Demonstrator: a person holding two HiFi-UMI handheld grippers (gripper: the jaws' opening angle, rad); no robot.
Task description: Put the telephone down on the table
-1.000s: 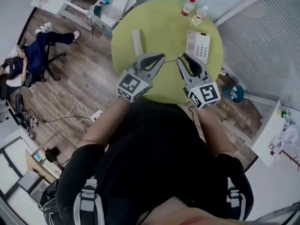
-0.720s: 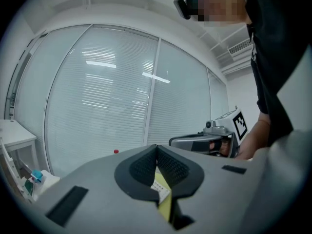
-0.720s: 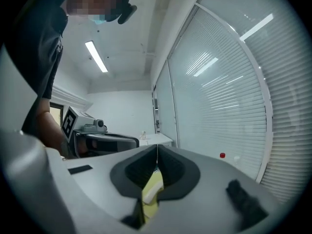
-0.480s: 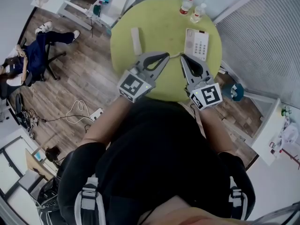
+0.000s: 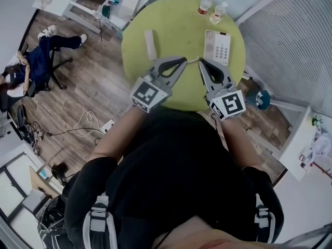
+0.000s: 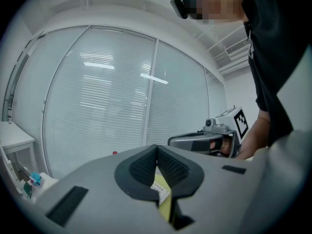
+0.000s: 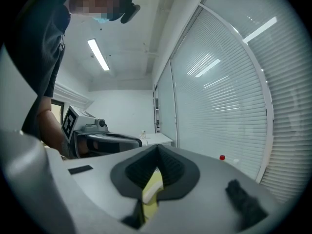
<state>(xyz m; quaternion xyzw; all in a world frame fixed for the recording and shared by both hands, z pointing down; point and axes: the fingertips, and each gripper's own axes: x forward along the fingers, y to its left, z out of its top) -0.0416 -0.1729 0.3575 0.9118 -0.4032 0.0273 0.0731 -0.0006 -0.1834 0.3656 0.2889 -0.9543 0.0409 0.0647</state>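
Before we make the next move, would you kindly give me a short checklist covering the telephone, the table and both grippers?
1. Telephone base flat on the table: ok.
2. Handset down on the table: ok; it lies to the left, apart from the base.
3. Left gripper empty: ok; jaws together, nothing between them.
4. Right gripper empty: ok; jaws together, nothing between them.
5. Red-capped bottle and clear bottle clear of the base: ok; both stand beyond it near the far edge.
6. Handset seated on the base: not ok.
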